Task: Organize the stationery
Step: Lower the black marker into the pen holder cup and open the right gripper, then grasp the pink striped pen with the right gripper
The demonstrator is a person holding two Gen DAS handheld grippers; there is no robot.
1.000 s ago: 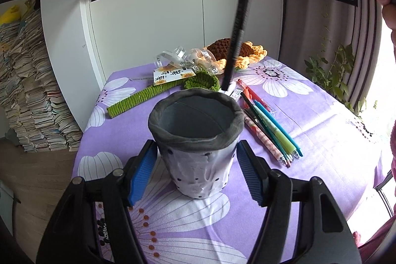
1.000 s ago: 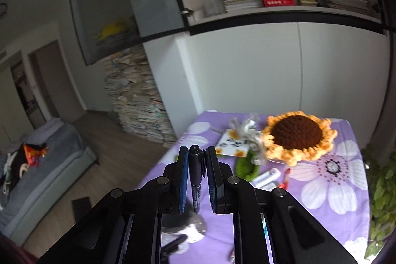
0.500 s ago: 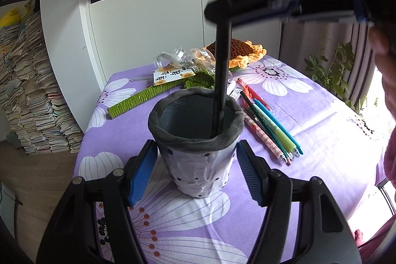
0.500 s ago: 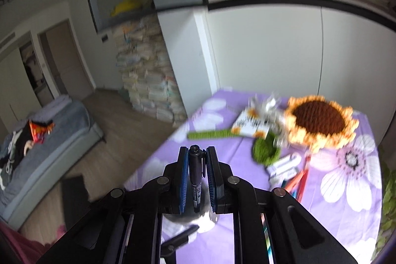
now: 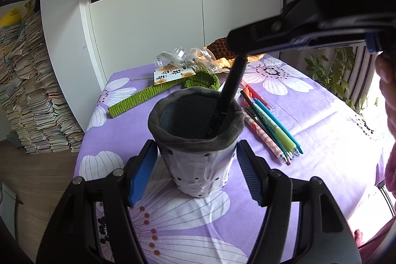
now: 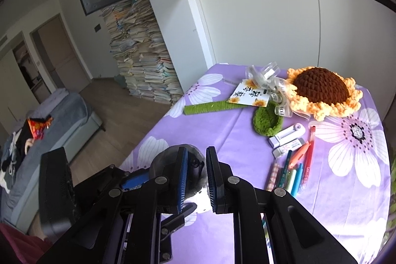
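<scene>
One black pen [image 5: 230, 88] stands in the grey cup [image 5: 198, 170], its lower end down inside and its shaft leaning up and away toward the right, resting on the cup's right rim. Its long axis runs steeply from the cup floor to the right tool [image 6: 197, 152], which hangs directly above. From the right wrist view the pen's capped top shows in the narrow gap between the blue pads. The jaws stand close together, but I cannot tell whether they pinch the pen or have let it go. The left tool [image 5: 196, 147] is spread wide, one finger on each side of the cup low on its wall. It sits just beside the cup, and contact is not clear. The next move likely turns on the right tool lifting straight off along the pen's axis, so the pen stays propped. More pens [image 5: 269, 125] lie side by side on the tabletop [image 5: 321, 140], just right of the cup and nearer the right tool.
</scene>
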